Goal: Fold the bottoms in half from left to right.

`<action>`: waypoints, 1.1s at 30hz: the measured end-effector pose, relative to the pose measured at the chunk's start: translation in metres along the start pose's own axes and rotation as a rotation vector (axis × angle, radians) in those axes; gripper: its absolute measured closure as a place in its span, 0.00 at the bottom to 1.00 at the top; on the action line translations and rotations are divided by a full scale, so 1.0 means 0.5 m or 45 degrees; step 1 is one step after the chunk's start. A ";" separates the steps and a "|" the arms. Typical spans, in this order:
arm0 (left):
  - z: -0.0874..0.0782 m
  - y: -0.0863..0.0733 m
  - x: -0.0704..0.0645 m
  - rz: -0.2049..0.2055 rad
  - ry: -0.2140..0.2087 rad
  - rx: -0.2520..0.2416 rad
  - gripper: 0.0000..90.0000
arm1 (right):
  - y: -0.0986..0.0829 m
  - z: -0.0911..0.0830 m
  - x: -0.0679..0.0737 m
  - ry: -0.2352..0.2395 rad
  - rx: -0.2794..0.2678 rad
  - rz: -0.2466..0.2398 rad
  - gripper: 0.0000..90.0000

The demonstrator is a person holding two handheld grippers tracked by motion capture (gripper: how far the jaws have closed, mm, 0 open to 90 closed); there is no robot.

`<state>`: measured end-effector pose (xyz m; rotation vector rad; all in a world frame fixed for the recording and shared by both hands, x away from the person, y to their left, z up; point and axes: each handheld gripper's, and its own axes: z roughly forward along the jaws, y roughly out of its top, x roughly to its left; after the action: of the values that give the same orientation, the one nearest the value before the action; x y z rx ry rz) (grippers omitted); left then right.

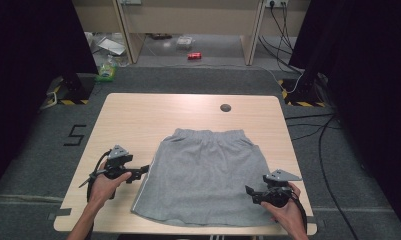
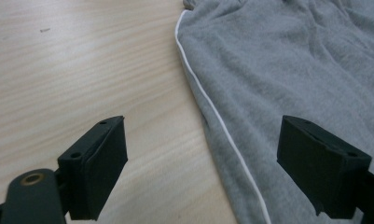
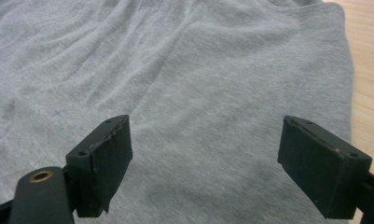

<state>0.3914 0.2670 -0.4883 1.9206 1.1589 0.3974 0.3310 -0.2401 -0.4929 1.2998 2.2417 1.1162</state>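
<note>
Grey shorts lie flat on the bench, waistband toward the far edge, hems toward the person. Cloth is spread out w/ only light wrinkles; no fold made yet as far as the pics show.

Left gripper sits at the shorts' left edge, about mid-length. In the left gripper view its fingers are spread wide, released, straddling the white side stripe: one finger over bare wood, the other over grey fabric. Nothing pinched.

Right gripper is at the lower right corner of the shorts, near the hem. In the right gripper view its fingers are also wide apart, released, both over the cloth, w/ the fabric's right edge and a strip of bench just beyond.

Judgement: very early stage. Looks like prep for folding or lifting the shorts — both grippers are lined up at the edges but no grasp taken. Left to do: close on the fabric at each side, then lift and fold or move it. Basically all the real work remains.
</note>
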 end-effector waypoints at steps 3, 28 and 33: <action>0.019 0.017 0.007 -0.025 0.002 0.002 0.17 | 0.000 0.002 0.001 0.006 0.002 -0.004 0.20; 0.151 0.168 -0.005 0.037 0.016 0.086 0.29 | 0.002 0.007 0.007 0.028 0.002 -0.029 0.21; 0.179 0.188 -0.009 0.019 0.033 0.103 0.32 | 0.003 0.006 0.008 0.030 -0.001 -0.028 0.20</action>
<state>0.4996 0.1981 -0.4672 2.0002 1.1941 0.3896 0.3316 -0.2349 -0.4934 1.2652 2.2664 1.1302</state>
